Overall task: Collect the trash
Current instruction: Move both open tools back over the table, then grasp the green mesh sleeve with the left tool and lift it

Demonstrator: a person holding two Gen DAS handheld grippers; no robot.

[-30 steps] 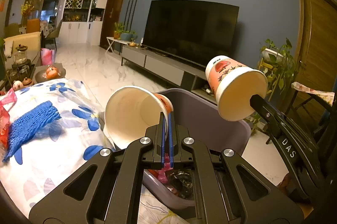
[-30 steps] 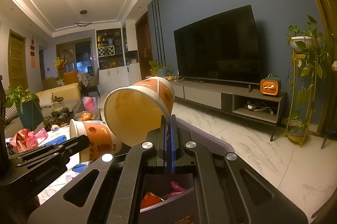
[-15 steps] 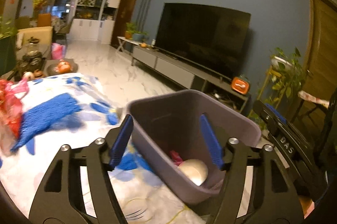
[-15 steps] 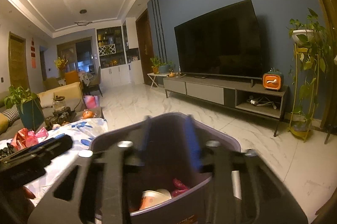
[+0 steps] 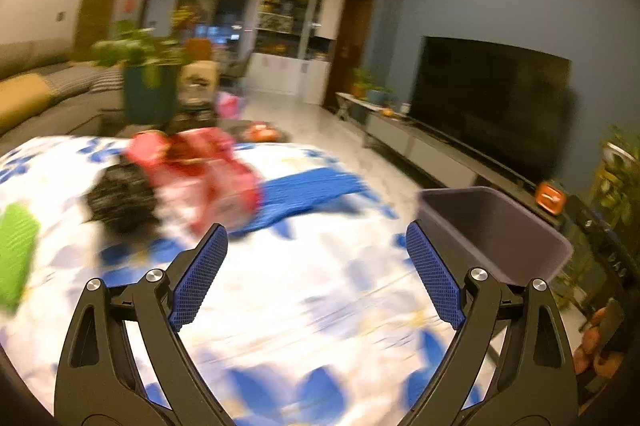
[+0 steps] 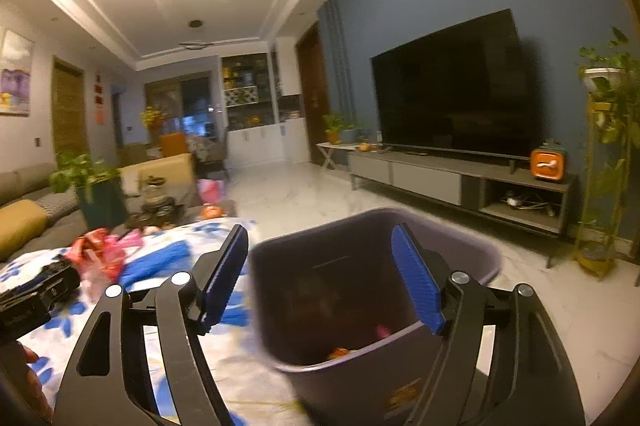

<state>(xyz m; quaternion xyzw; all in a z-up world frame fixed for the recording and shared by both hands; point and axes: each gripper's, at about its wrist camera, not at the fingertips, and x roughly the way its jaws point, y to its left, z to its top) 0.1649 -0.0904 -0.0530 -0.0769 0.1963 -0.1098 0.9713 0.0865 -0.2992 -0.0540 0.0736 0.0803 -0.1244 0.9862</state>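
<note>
The left hand-held gripper (image 5: 316, 274) is seen with its jaws spread wide and nothing between the blue pads (image 5: 199, 276); the jaws have just been opening. It is pointed across a tabletop (image 5: 304, 306) covered in a white cloth with blue flowers. On that cloth, blurred in the left wrist view, a crumpled red and pink wrapper (image 5: 208, 173) is found beside a dark, blackish item (image 5: 120, 197), with a blue mesh piece (image 5: 308, 191) just to its right and a green object (image 5: 16, 250) at the left edge. The grey trash bin (image 5: 492, 230) is located off the tabletop's right edge. The right hand-held gripper (image 6: 320, 280) is likewise noted with jaws parted and empty, having just been opening, and is held over the bin (image 6: 360, 290). Inside the bin, scraps of pink and orange trash (image 6: 344, 352) are visible at the bottom. The left gripper's black body (image 6: 36, 290) is seen at the left of the right wrist view.
</note>
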